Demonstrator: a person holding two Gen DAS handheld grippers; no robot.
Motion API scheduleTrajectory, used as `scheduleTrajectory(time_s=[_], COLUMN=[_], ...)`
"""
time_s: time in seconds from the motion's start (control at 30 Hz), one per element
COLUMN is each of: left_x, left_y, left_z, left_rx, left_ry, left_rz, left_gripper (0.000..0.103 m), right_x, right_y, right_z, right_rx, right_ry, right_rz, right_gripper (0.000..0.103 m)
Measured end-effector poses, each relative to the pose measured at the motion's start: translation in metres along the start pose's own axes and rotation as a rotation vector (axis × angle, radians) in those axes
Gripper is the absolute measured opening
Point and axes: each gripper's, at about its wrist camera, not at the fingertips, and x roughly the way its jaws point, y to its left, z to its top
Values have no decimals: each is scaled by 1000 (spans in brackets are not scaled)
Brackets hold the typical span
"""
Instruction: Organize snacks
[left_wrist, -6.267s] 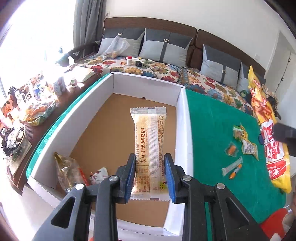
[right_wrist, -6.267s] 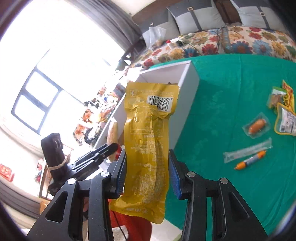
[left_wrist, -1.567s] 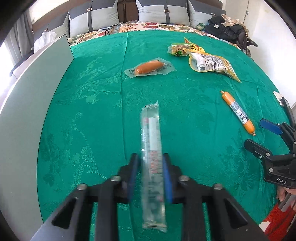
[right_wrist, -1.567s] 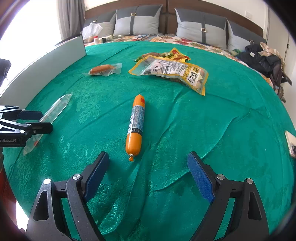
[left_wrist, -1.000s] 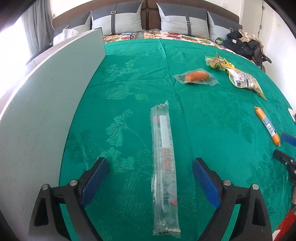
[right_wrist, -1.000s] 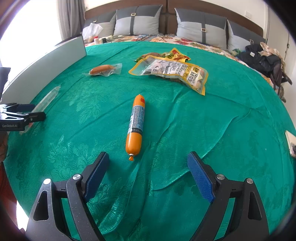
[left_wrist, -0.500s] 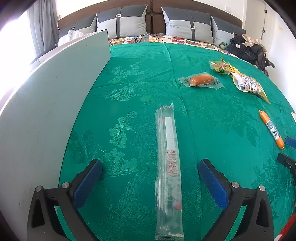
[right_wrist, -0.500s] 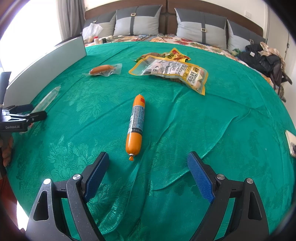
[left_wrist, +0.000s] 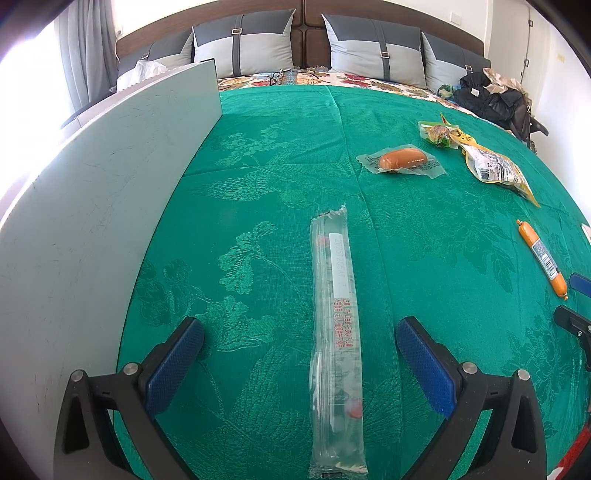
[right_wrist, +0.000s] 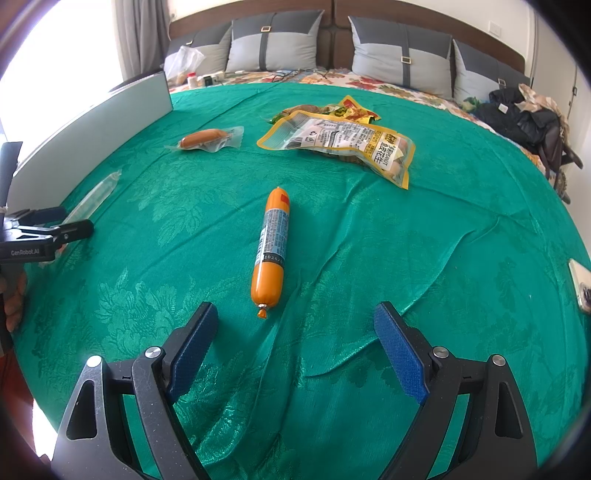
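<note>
1. Five snacks lie on the green cloth (right_wrist: 369, 258): one clear stick pack (left_wrist: 336, 332), one orange sausage stick (right_wrist: 271, 245), one vacuum-sealed sausage (left_wrist: 402, 159), one yellow peanut bag (right_wrist: 343, 142), and one small packet (left_wrist: 437, 133) behind that bag
2. Two grippers: the left gripper (left_wrist: 299, 365) is released, jaws spread wide either side of the clear stick pack without touching it; the right gripper (right_wrist: 295, 347) is also released, its jaws wide apart just short of the orange sausage stick's near tip
3. The clear stick pack's near end runs to the frame's bottom edge; the small packet's print is unreadable
4. A white box wall (left_wrist: 92, 221) stands left of the clear stick pack, with bare cloth between; bare cloth also separates that pack from the orange sausage stick
</note>
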Motion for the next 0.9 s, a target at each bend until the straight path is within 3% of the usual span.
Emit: scheduleTrajectory(time_s=[0.63, 0.73, 0.83, 0.9], left_x=[1, -1, -6, -8], left_y=[0, -1, -7, -14], left_z=[0, 6, 10, 13], left_rx=[2, 36, 92, 116], left_ry=[3, 70, 114, 143], left_rz=[-2, -32, -65, -78], left_gripper=[103, 102, 83, 66], right_x=[1, 1, 4, 2], right_y=[0, 0, -1, -4], right_z=[0, 2, 21, 39], right_rx=[1, -16, -53, -21], right_ry=[0, 26, 199, 248], right_rz=[1, 12, 69, 101], right_gripper=[89, 89, 87, 86])
